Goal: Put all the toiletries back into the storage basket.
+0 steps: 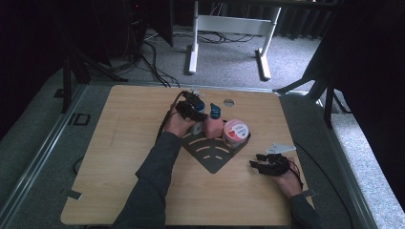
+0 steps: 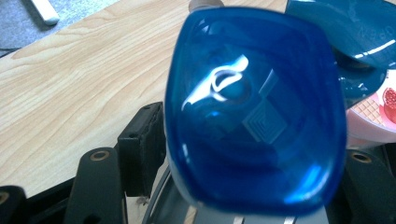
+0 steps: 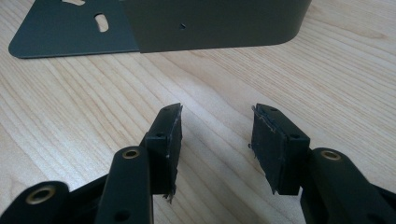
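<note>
A bottle with a glossy blue cap (image 2: 252, 112) stands on the dark grey corner rack (image 1: 215, 156), its pale body (image 1: 197, 127) visible below the hand. My left gripper (image 1: 195, 110) reaches around it from the near side. The cap sits between the jaws of my left gripper (image 2: 254, 144). The left pad (image 2: 140, 149) stands just off the cap's side, and the right pad is hidden behind the cap. My right gripper (image 1: 254, 160) rests low over the bare table near the rack's right corner. In its own view my right gripper (image 3: 215, 135) is open with nothing between its pads.
A pink bottle with a teal cap (image 1: 213, 123) stands right beside the blue-capped one, and its teal cap (image 2: 341, 28) shows close by. A round pink-lidded tub (image 1: 235, 133) sits on the rack's right wing. The rack's upright wall (image 3: 210, 23) rises ahead of the right gripper.
</note>
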Demonstrator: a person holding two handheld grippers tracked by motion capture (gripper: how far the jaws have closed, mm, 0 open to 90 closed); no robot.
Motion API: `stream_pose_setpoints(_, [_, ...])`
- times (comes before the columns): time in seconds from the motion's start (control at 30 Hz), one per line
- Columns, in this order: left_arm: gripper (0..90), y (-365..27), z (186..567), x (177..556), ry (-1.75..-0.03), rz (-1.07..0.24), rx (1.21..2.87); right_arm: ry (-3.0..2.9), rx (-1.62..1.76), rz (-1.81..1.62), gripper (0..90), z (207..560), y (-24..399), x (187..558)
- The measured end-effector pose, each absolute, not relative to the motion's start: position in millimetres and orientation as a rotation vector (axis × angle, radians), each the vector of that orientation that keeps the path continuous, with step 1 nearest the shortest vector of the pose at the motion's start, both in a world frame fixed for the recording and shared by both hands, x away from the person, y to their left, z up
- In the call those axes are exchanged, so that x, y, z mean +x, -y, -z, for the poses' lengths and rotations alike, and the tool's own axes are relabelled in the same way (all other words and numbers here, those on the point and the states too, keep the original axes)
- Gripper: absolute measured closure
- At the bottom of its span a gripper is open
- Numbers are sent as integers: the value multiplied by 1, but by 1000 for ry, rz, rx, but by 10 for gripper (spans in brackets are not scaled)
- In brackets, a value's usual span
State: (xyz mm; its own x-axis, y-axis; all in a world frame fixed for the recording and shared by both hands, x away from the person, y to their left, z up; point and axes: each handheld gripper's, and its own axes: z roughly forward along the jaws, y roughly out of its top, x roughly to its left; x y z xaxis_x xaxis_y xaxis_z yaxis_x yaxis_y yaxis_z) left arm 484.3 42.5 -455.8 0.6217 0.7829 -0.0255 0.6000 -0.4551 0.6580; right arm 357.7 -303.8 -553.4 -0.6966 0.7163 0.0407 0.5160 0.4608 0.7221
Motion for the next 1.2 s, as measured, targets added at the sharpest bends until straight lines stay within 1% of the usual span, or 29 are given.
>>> stream_pose_setpoints(0.17, [361,-44,454,481,-1068,-366,2211,-2444,1058,-1069,525,553,304,358])
stream_pose_setpoints(0.33, [289,-45,453,478,-1054,-355,2213,-2445,1055,-1068,520,553,303,358])
stream_pose_setpoints(0.47, [258,-46,452,476,-1067,-370,2212,-2445,1056,-1067,518,553,303,357])
stream_pose_setpoints(0.6, [247,-49,449,473,-1067,-375,2205,-2446,1055,-1068,517,553,303,357])
stream_pose_setpoints(0.67, [247,-51,446,470,-1060,-398,2203,-2447,1055,-1067,515,553,303,357])
stream_pose_setpoints(0.77, [256,-53,444,468,-1048,-391,2196,-2447,1055,-1068,514,553,303,357])
stream_pose_setpoints(1.0, [262,-57,434,455,-1003,-419,2229,-2446,1057,-1068,512,553,303,357])
stream_pose_setpoints(1.2, [326,-67,427,444,-983,-443,2216,-2446,1056,-1074,512,554,304,357])
